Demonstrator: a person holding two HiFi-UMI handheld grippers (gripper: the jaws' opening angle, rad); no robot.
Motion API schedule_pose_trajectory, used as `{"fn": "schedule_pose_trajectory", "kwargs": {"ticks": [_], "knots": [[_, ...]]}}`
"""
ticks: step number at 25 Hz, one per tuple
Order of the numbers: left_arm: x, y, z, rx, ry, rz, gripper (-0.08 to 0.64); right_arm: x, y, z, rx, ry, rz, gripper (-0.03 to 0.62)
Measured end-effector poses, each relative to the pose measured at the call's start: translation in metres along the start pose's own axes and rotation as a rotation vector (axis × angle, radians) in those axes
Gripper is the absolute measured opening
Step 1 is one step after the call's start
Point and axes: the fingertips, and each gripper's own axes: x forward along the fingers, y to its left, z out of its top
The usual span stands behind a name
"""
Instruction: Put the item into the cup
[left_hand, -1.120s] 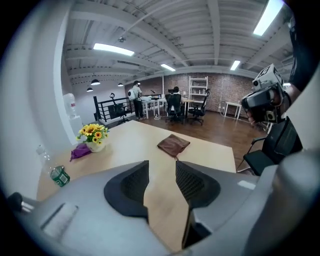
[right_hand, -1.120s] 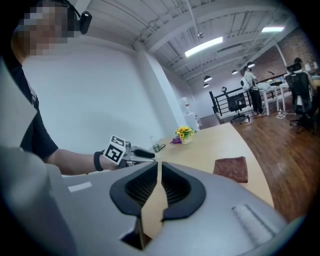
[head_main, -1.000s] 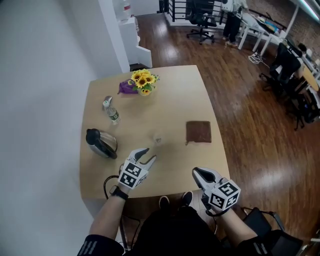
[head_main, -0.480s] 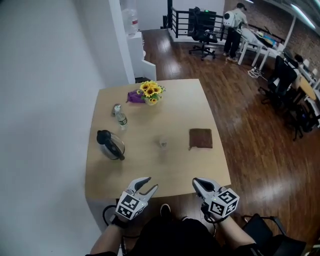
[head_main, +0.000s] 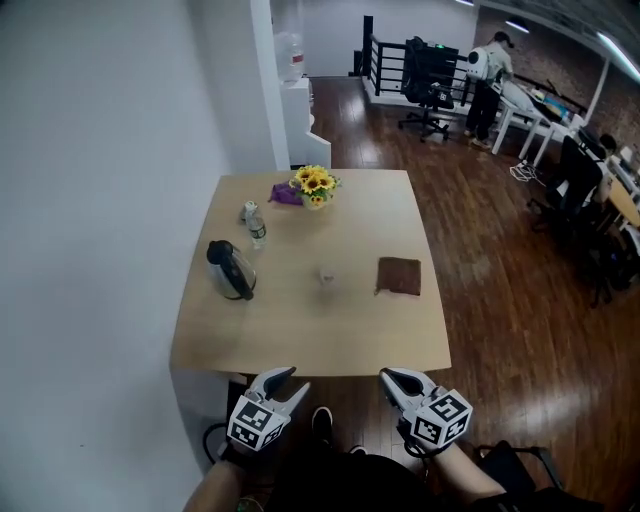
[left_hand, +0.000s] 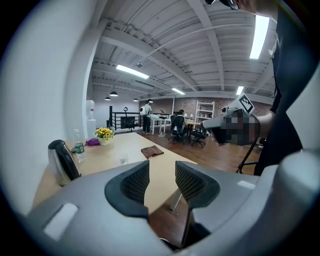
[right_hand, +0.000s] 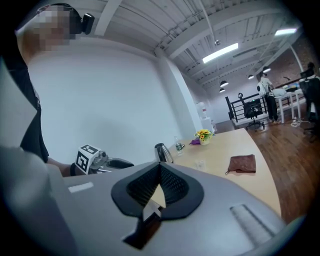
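Here your left tongs (head_main: 291, 380) stand apart, right tongs (head_main: 388, 378) closed and empty; the small clear cup (head_main: 326, 275) stands at the tabletop (head_main: 300, 340) centre.

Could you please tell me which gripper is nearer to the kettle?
Left. The left gripper is on the near side of the kettle, slightly right; the right gripper is much farther right.

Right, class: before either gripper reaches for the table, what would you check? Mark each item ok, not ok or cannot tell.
1. Cup upright, apart from kettle and brown cloth: ok.
2. Left gripper fingers apart, nothing between them: ok.
3. Right gripper ready to grasp: not ok, fingers together.
4. Grippers over the table: not ok, both short of its near edge.
5. Which item goes in: cannot tell.
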Motion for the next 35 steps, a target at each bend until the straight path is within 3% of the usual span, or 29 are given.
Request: {"fn": "schedule_pose_trajectory", "kwargs": {"ticks": [12, 35], "knots": [[-0.045, -0.094, -0.012, 0.018, -0.022, 0.014, 0.155, -0.074, 0.043, -0.043, -0.051, 0.031, 0.044, 0.008], [-0.103, -0.079, -0.020, 0.055, -0.054, -0.016, 0.153, -0.056, 0.118, -0.026, -0.115, -0.033, 0.043, 0.008]]}}
